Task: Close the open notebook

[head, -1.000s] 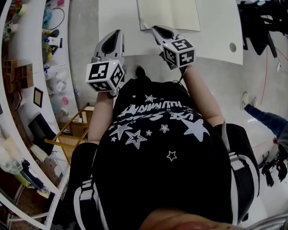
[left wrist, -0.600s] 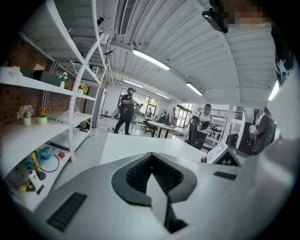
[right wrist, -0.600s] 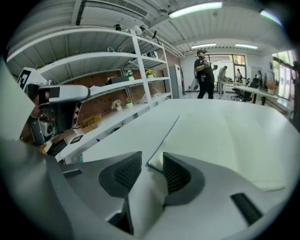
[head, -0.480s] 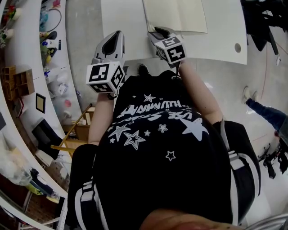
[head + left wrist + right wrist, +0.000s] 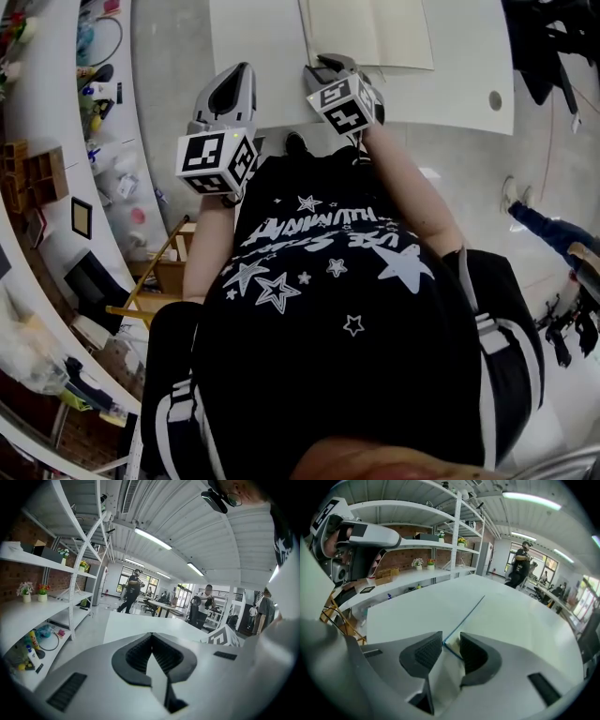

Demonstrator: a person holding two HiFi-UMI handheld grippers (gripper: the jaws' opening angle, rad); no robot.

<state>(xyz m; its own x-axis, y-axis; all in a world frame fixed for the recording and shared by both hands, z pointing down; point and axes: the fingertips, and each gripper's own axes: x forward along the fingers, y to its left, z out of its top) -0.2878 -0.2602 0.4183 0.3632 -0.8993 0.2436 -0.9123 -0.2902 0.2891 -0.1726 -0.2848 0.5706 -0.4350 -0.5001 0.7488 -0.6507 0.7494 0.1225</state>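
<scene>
Right tool (image 5: pixel 451 641) is just opening, jaws spreading around the notebook's (image 5: pixel 370 33) near-left corner, not pinching | left tool (image 5: pixel 239 73) is hovering left, pressed together | notebook is lying on the desk (image 5: pixel 253 47)

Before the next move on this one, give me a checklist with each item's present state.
1. The notebook lies open and flat on the table: ok.
2. The right gripper has its jaws apart; they have just been opening: ok.
3. The notebook's near corner sits between the right jaws, not yet pinched: ok.
4. The left gripper has its jaws together, empty and off the notebook: ok.
5. Only the cover would be caught, no loose pages: cannot tell.
</scene>
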